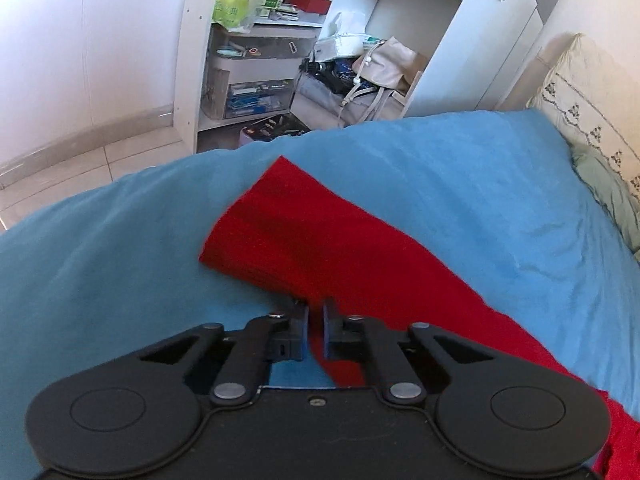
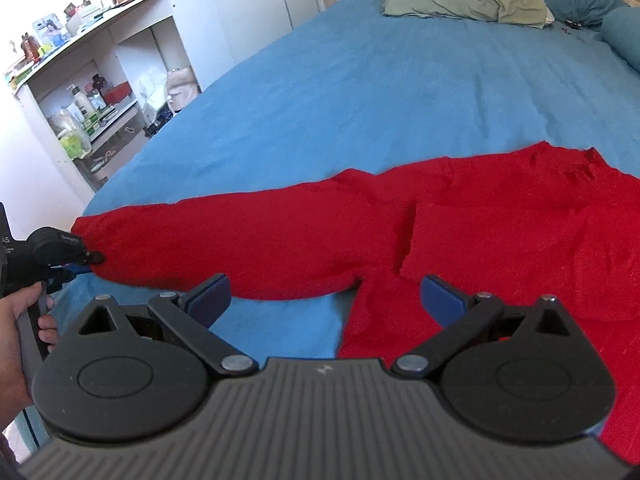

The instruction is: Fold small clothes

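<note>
Red long-sleeved top lies spread on the blue bedsheet, body toward the right of the right wrist view, one sleeve stretched out flat to the left, its cuff near the bed edge.

Left claw: jaws drawn nearly together, pinched on the lower corner of the sleeve cuff; red fabric runs between the blue pads. Same grip shows in the right wrist view w/ the left claw at the cuff end and a hand on its handle.

Right claw: jaws wide, nothing between them, hovering just over the spot where sleeve meets body, i.e. the armpit. Not yet touching cloth as far as I can tell.

Step in hand, prob: fold the sleeve in across the body.

How to do it well:
- Check the left pinch has both layers of the cuff, not just the top one, else the sleeve opens when lifted. Can't confirm that from here.
- Use the right claw to pin or grip at the shoulder/armpit line so the body doesn't drag along w/ the sleeve.
- Lift the cuff only just clear of the sheet and carry it across in a low arc toward the chest; a high lift lets the knit sag and twist.
- Lay it down flat, crease along the side seam, then let go.
- Watch the bedsheet: soft and loose, easy to nip w/ the cloth.
</note>
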